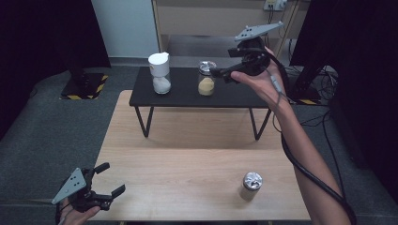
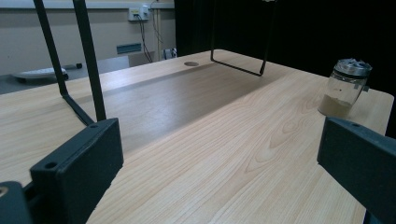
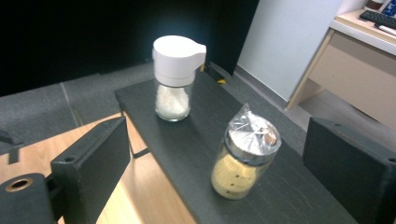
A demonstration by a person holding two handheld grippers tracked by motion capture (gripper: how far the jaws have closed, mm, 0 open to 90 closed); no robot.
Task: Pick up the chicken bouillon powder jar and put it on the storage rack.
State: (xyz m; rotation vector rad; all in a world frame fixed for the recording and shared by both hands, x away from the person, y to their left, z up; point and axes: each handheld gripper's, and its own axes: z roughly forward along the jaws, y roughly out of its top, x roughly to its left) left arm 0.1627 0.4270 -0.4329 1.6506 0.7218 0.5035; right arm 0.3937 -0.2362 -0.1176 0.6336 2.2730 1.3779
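A low black shelf point(image 1: 187, 96) stands on the far part of the wooden table point(image 1: 187, 159). On it are a white-capped jar of white grains point(image 1: 159, 72) point(image 3: 175, 79) and a silver-lidded jar of yellow powder point(image 1: 206, 78) point(image 3: 245, 156). My right gripper point(image 1: 224, 62) point(image 3: 217, 140) hovers open just right of the yellow jar, pointing at it without touching. A third jar point(image 1: 251, 185) point(image 2: 345, 88), silver-lidded with pale powder, stands on the table's near right. My left gripper point(image 1: 111, 179) point(image 2: 219, 154) rests open at the near left corner, holding nothing.
The shelf's thin black wire legs point(image 1: 143, 122) point(image 2: 91, 70) stand on the wood. A wooden desk point(image 1: 211, 18) and cables point(image 1: 324, 117) lie beyond the table, and grey carpet point(image 1: 47, 131) surrounds it. A small round hole point(image 2: 191, 63) marks the tabletop's far part.
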